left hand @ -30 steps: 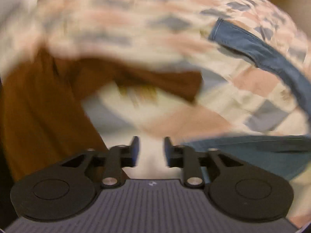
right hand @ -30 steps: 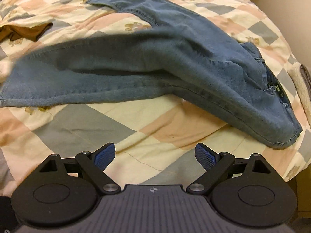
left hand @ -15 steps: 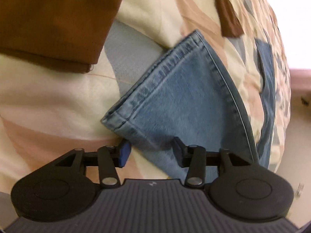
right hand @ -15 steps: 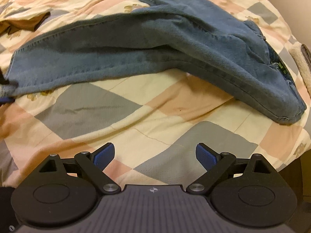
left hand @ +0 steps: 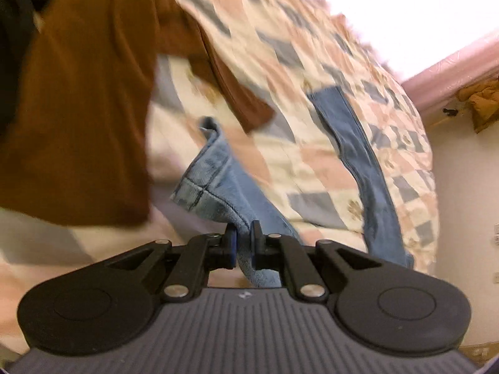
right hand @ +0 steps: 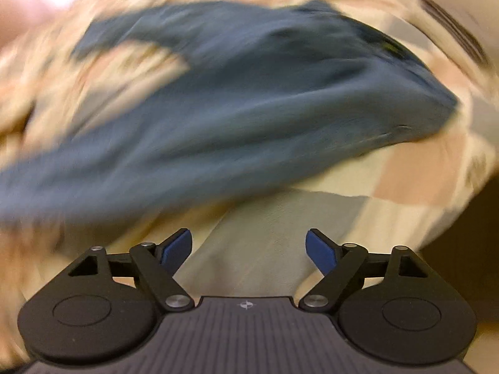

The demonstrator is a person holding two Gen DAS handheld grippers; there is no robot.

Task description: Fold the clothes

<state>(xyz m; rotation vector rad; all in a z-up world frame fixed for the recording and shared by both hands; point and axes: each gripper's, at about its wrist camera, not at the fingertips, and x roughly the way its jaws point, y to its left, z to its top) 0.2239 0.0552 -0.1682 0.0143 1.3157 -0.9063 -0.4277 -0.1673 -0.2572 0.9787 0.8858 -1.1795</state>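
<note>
Between left fingers (left hand: 231,243), pinched jeans hem (left hand: 212,193)

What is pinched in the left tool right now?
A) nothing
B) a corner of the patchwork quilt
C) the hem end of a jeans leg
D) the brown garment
C: in the left wrist view the left tool is shut on the jeans, a fold of denim near the leg hem clamped between its pads, while the brown garment lies apart.

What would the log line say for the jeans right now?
left tool: shut on jeans hem | right tool: closing, empty | quilt: under jeans
</note>
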